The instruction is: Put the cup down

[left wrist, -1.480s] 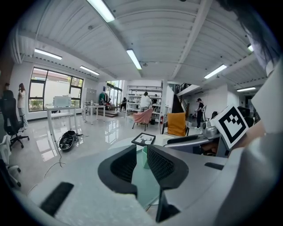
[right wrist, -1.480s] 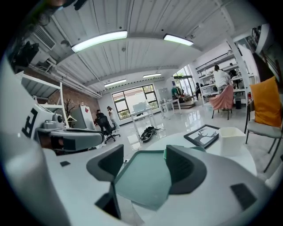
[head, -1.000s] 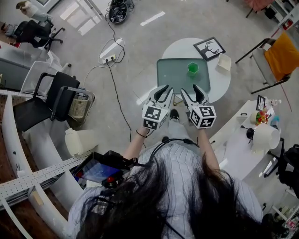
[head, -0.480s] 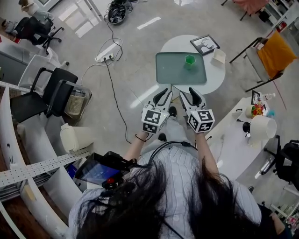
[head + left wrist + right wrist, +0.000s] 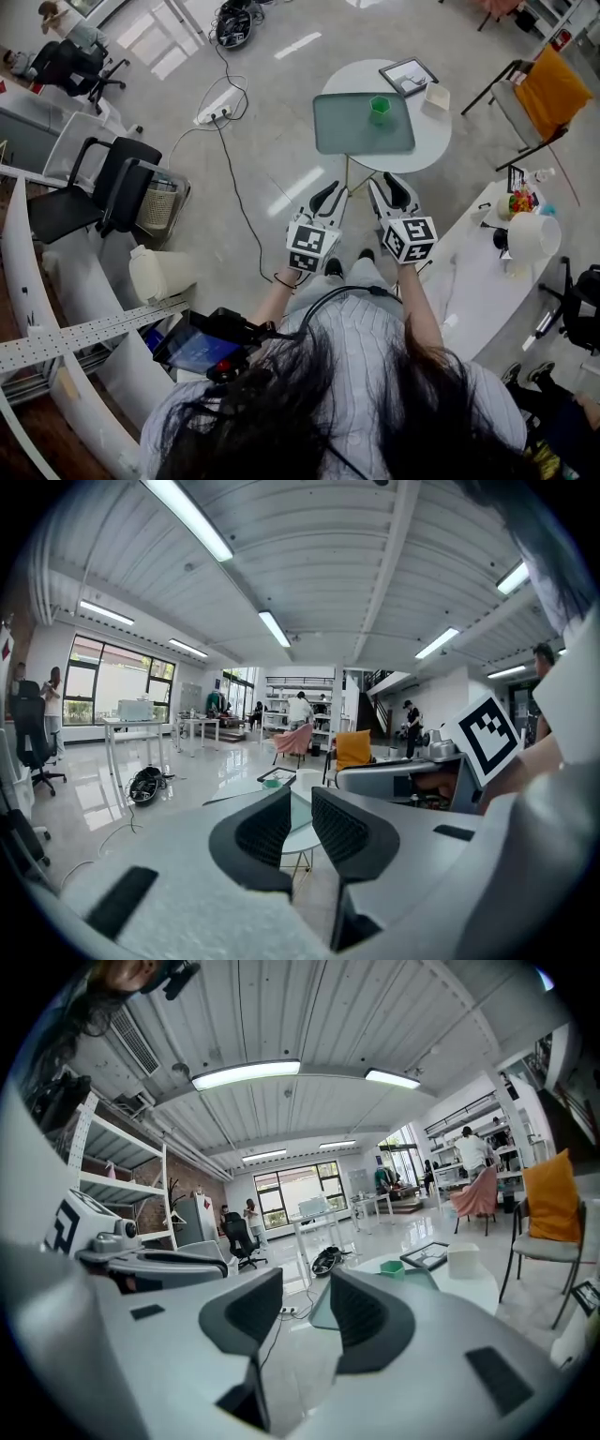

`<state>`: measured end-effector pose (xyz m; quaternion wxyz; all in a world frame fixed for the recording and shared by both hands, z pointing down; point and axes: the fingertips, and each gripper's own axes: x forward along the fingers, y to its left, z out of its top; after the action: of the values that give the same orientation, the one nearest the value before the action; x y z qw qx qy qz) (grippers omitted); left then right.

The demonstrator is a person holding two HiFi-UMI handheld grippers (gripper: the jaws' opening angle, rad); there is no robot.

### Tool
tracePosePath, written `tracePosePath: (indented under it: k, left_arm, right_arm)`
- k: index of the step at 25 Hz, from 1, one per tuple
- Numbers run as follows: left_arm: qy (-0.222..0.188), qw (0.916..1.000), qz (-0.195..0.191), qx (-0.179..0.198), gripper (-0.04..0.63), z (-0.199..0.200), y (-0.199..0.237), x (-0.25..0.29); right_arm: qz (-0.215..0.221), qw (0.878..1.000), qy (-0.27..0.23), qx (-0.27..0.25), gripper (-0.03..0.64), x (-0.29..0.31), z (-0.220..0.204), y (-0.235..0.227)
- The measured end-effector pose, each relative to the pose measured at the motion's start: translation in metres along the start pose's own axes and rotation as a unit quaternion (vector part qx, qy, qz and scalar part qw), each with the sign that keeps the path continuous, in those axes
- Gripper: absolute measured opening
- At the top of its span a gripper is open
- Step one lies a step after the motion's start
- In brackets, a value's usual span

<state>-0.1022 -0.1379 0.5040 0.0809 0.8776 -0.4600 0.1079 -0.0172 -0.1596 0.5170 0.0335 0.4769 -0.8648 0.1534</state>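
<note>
The green cup (image 5: 380,108) stands upright on a grey-green tray (image 5: 347,131) on the round white table (image 5: 436,141), free of both grippers. Both grippers hang over the floor on my side of the table, well short of it. My left gripper (image 5: 327,195) has its jaws a narrow gap apart with nothing between them (image 5: 301,816). My right gripper (image 5: 393,186) has just been closing, and its jaws stand partly open and empty (image 5: 307,1305). The right gripper view shows the cup (image 5: 392,1268) far ahead on the tray (image 5: 424,1282).
A framed picture (image 5: 410,75) and a small white box (image 5: 437,96) share the table. An orange chair (image 5: 553,94) stands at its right and a white counter (image 5: 473,281) nearer right. Black office chairs (image 5: 103,192), a power strip with its cable (image 5: 220,105) and a white bin (image 5: 159,272) are at left.
Both grippers have drawn back from the table, which now lies farther off. The cup stays on the tray. The right jaws have narrowed.
</note>
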Motion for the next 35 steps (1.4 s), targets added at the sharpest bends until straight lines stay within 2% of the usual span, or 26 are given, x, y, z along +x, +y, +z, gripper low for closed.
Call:
tracePosePath:
  k: [8, 17, 35]
  left_arm:
    - [0.0, 0.9999, -0.012, 0.003, 0.078, -0.004, -0.028, -0.01]
    - [-0.02, 0.9997, 0.01, -0.009, 0.077, 0.013, -0.076, -0.023]
    - [-0.007, 0.9995, 0.031, -0.002, 0.078, -0.018, -0.177, -0.081]
  right_arm:
    - [0.009, 1.0, -0.004, -0.001, 0.163, -0.029, -0.001, 0.011]
    - [0.035, 0.999, 0.005, -0.018, 0.141, -0.085, -0.005, 0.016]
    - [0.076, 0.997, -0.003, -0.02, 0.104, -0.189, -0.028, 0.035]
